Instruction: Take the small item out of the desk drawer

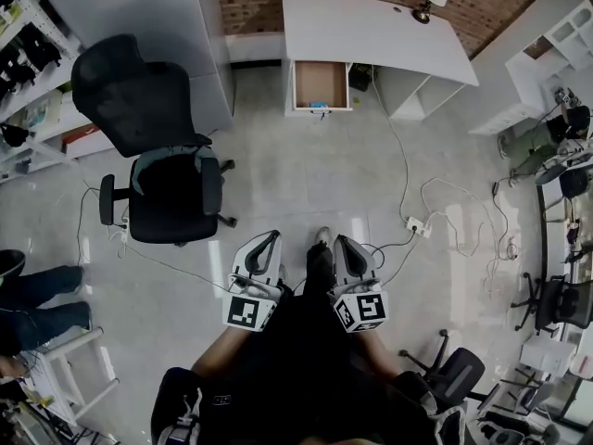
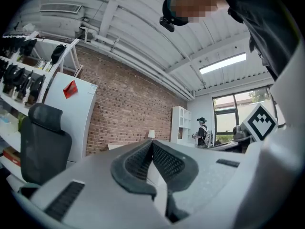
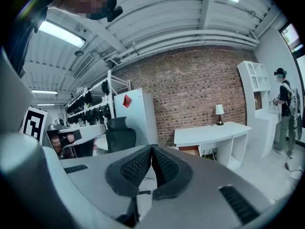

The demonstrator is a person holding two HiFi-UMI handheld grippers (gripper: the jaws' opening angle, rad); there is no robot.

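Item (image 1: pixel 318 106), small blue thing at front of open desk drawer (image 1: pixel 321 83), looks light & prob rigid, so pinch across its sides; left gripper (image 1: pixel 271 239) & right gripper (image 1: pixel 343 241) both pressed together, empty, well away.

The room is lit evenly and brightly from above by ceiling strip lights (image 2: pixel 222 63), and daylight is added through a window (image 2: pixel 238 111) (bright and slightly washed out). A soft sheen is seen on the pale floor (image 1: pixel 306 184), and shadows are kept faint. Strong fisheye bending and dark corners are shown in both gripper views. The left tool (image 2: pixel 152 143) and right tool (image 3: pixel 151 148), close to the lens, are rendered slightly soft.
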